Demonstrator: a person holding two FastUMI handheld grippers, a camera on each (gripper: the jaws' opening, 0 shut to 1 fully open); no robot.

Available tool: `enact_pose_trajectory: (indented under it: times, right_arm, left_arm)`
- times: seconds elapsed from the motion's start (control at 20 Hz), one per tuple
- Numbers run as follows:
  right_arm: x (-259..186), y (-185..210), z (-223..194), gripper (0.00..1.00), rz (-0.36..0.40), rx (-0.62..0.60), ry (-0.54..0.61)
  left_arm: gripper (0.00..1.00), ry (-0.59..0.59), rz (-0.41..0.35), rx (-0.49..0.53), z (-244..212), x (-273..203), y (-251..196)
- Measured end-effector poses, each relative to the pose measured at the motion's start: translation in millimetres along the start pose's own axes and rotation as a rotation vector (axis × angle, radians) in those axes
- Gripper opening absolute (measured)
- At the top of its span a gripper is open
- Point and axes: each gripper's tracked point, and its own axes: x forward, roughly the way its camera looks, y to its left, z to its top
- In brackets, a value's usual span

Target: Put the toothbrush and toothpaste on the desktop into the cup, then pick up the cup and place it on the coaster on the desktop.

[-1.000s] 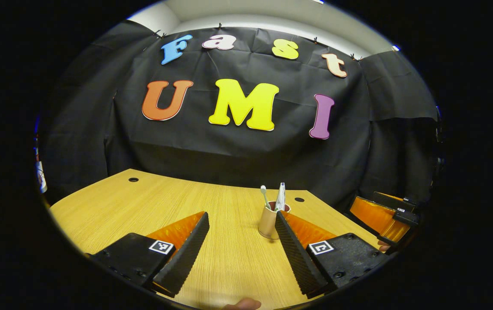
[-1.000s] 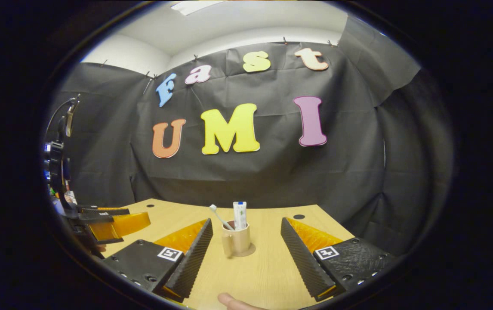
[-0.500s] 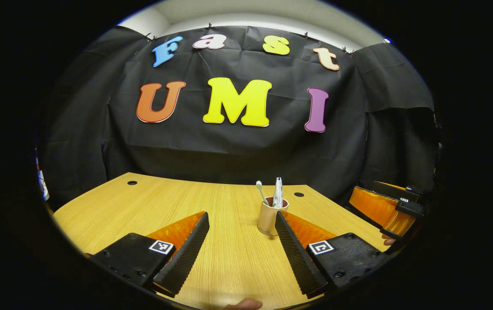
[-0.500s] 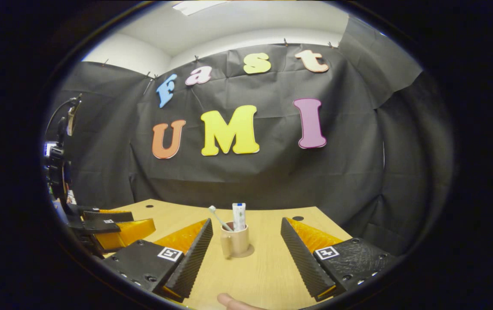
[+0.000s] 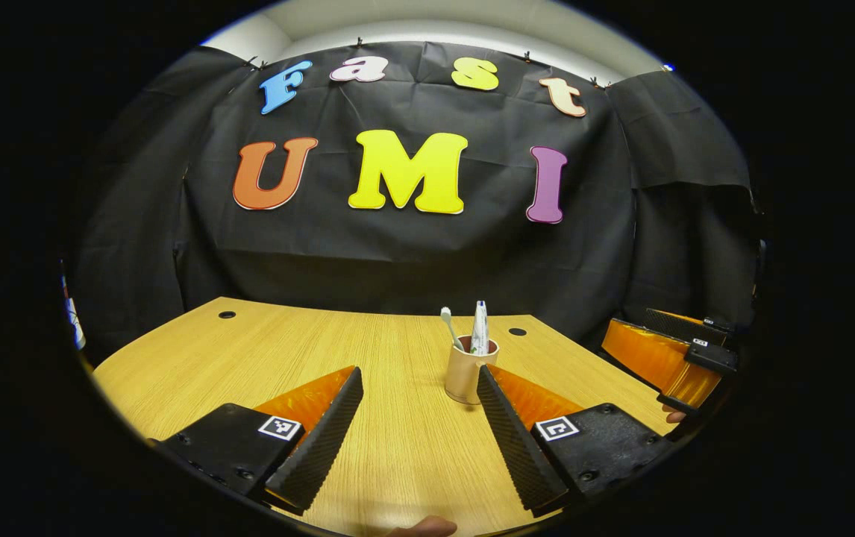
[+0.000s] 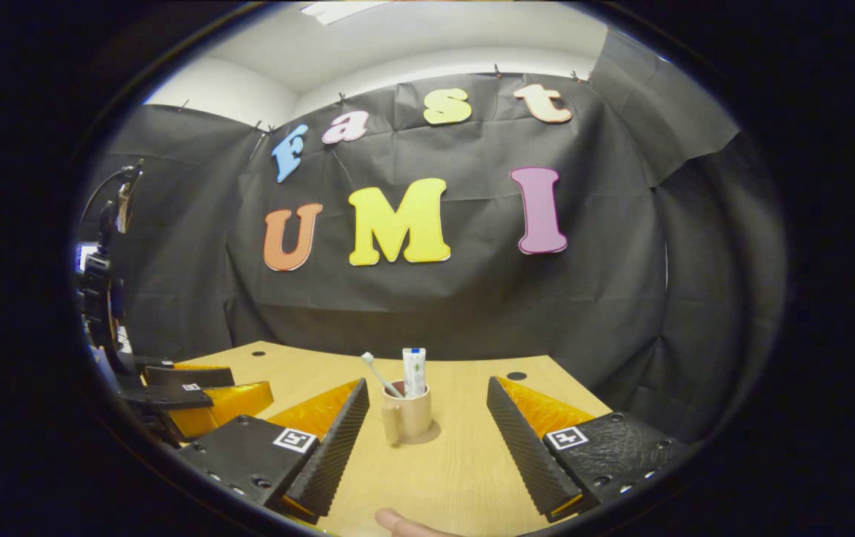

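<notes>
A tan cup [image 6: 408, 415] stands upright on a round coaster [image 6: 430, 433] on the wooden desk [image 6: 457, 477], seen from the right gripper view with its handle turned toward the camera's left. Inside the cup, a toothbrush [image 6: 379, 374] leans to the left with its bristled head up, and a toothpaste tube [image 6: 414, 371] stands nearly straight beside it, both rising above the rim.

The right gripper [image 6: 427, 436] hangs low over the desk with its jaws spread wide and nothing between them, the cup well ahead of the tips. A fingertip of the person [image 6: 398, 522] holding it shows at the bottom edge.

In the left gripper view, the left gripper [image 5: 420, 429] likewise has its jaws spread and empty. The cup [image 5: 465, 371] sits farther along the desk [image 5: 248, 350], just beyond the tip of the finger on the right of that view, with the toothbrush [image 5: 448, 325] and toothpaste tube [image 5: 479, 333] sticking up from it.

Each gripper also appears at the edge of the other's view: the right gripper [image 5: 666, 362] off to the right, the left gripper [image 6: 196, 391] off to the left, both near the desk's edges. Two small round holes [image 5: 227, 315] mark the far side of the desk.
</notes>
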Motion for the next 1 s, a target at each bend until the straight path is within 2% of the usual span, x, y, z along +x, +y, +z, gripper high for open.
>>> enact_pose_trajectory:
  times: [0.6, 0.7, 0.75, 1.0]
  right_arm:
    - [0.2, -0.8, -2.2, 0.96, -0.003, -0.010, 0.000]
    - [-0.7, -1.3, -1.4, 0.99, -0.003, -0.011, -0.002]
    - [0.4, -0.5, -1.4, 0.96, -0.002, -0.013, -0.004]
    - [0.8, 0.0, -2.8, 0.96, -0.001, -0.025, -0.003]
  left_arm:
    - [0.98, -0.001, -0.002, 0.019, -1.5, 0.3, -7.4]
    - [0.98, -0.001, -0.005, 0.021, -2.6, -1.4, -8.8]
    - [0.98, -0.001, -0.004, 0.023, -2.9, -0.6, -9.2]
    - [0.98, -0.009, 0.000, 0.029, -2.5, -1.0, -8.3]
